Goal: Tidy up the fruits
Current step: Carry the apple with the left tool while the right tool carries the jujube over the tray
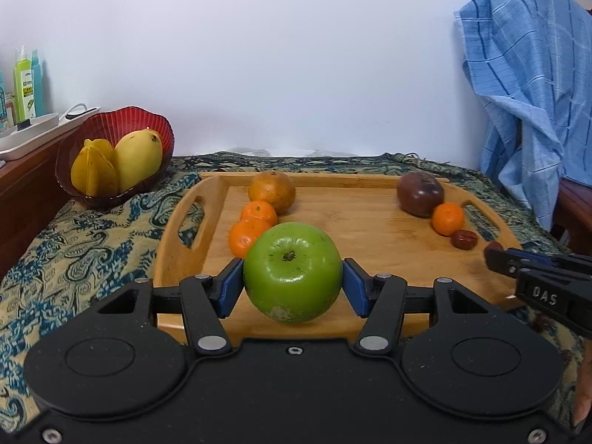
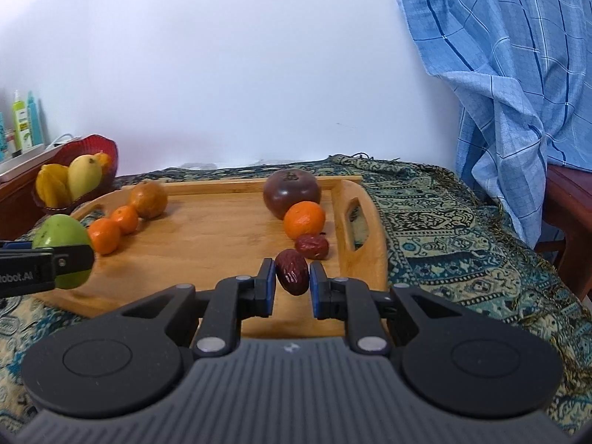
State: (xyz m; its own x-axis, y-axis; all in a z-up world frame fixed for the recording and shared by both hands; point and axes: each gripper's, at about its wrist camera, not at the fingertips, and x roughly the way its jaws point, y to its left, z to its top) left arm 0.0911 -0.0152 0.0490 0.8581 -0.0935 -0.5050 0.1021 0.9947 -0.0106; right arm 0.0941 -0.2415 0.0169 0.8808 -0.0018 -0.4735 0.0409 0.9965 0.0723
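Note:
My left gripper (image 1: 292,277) is shut on a green apple (image 1: 292,272) and holds it over the near left part of the wooden tray (image 1: 370,229). My right gripper (image 2: 292,277) is shut on a red date (image 2: 292,272) over the tray's near right part (image 2: 207,251). On the tray lie two small oranges (image 1: 251,227) and a brown-orange fruit (image 1: 272,191) at the left. A dark purple fruit (image 2: 291,193), an orange (image 2: 304,220) and another red date (image 2: 312,247) lie at the right.
A red bowl (image 1: 155,125) with a mango (image 1: 137,159) and a starfruit (image 1: 94,168) stands at the back left on the patterned cloth (image 1: 85,244). A blue checked cloth (image 2: 510,85) hangs at the right. Bottles (image 1: 26,85) stand on a side shelf at the far left.

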